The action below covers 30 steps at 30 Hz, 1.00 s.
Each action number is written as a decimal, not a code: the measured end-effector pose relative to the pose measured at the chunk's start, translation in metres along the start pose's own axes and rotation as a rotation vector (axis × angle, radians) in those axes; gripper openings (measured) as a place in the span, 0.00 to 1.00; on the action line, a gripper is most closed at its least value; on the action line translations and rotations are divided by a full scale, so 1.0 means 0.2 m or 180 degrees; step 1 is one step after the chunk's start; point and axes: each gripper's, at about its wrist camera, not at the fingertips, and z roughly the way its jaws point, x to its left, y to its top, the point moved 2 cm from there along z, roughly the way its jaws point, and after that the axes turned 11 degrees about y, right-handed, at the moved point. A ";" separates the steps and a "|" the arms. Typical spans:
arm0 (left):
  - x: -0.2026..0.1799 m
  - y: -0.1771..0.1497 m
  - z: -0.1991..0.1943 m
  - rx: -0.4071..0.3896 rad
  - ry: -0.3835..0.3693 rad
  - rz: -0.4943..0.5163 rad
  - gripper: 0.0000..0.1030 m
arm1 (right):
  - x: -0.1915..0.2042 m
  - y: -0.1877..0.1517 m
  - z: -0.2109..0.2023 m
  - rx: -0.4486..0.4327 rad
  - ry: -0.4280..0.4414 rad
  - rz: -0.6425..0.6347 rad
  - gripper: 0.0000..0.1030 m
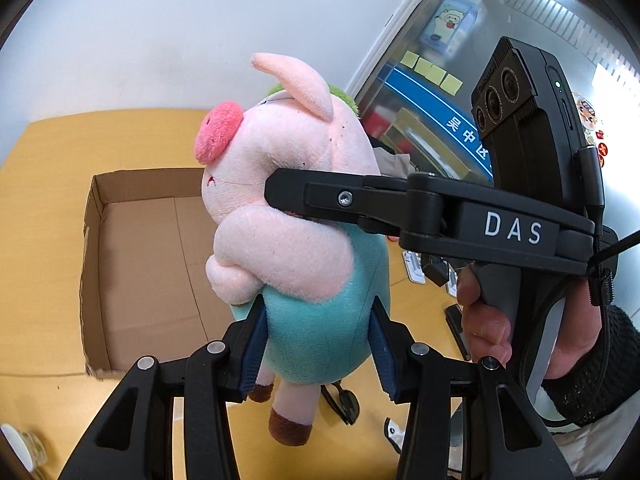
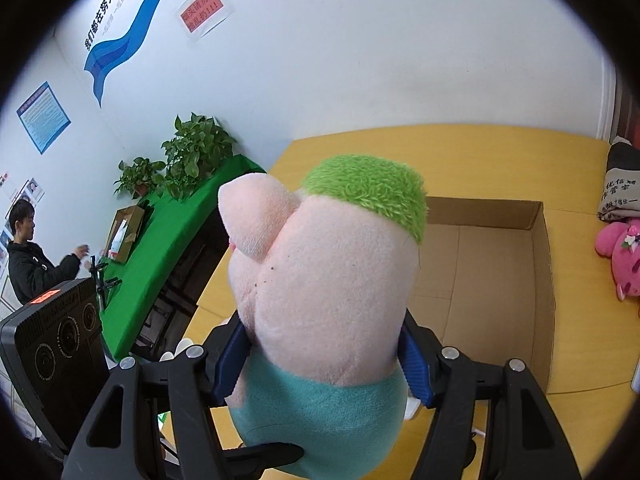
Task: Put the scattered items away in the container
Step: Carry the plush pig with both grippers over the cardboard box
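A pink plush pig (image 1: 288, 208) with a teal body and green hair hangs in the air, held by both grippers. My left gripper (image 1: 316, 344) is shut on its teal belly. My right gripper (image 2: 324, 364) is shut on its neck, seen from behind the pig (image 2: 328, 280); in the left wrist view one right finger (image 1: 320, 196) crosses the pig's neck. An open cardboard box (image 1: 132, 248) lies on the yellow table, below and left of the pig; in the right wrist view the box (image 2: 500, 264) lies just beyond the pig. The box looks empty where visible.
A pink plush toy (image 2: 620, 256) and a folded grey cloth (image 2: 622, 184) lie right of the box. Sunglasses (image 1: 344, 400) and small items lie on the table (image 1: 40, 208) under the pig. A green-covered table (image 2: 160, 248) with plants and a person (image 2: 28, 256) stand at the left.
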 end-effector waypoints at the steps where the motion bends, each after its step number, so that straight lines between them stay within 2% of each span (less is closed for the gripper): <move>1: 0.02 0.02 0.02 0.0010 0.0004 0.0004 0.49 | -0.01 0.02 0.02 0.0003 -0.0003 0.0014 0.64; 11: 0.17 0.17 0.13 0.0123 0.0018 -0.0161 0.49 | -0.13 0.20 0.27 0.0110 0.0050 0.0125 0.64; 18: 0.35 0.33 0.28 0.0227 0.0137 -0.0177 0.49 | -0.25 0.34 0.48 0.0161 0.0194 0.0241 0.64; 26: 0.63 0.40 0.55 0.0503 0.0242 -0.0321 0.49 | -0.45 0.43 0.84 0.0365 0.0377 0.0507 0.64; 30: 0.77 0.39 0.69 0.0657 0.0308 -0.0393 0.49 | -0.55 0.42 1.06 0.0482 0.0446 0.0647 0.64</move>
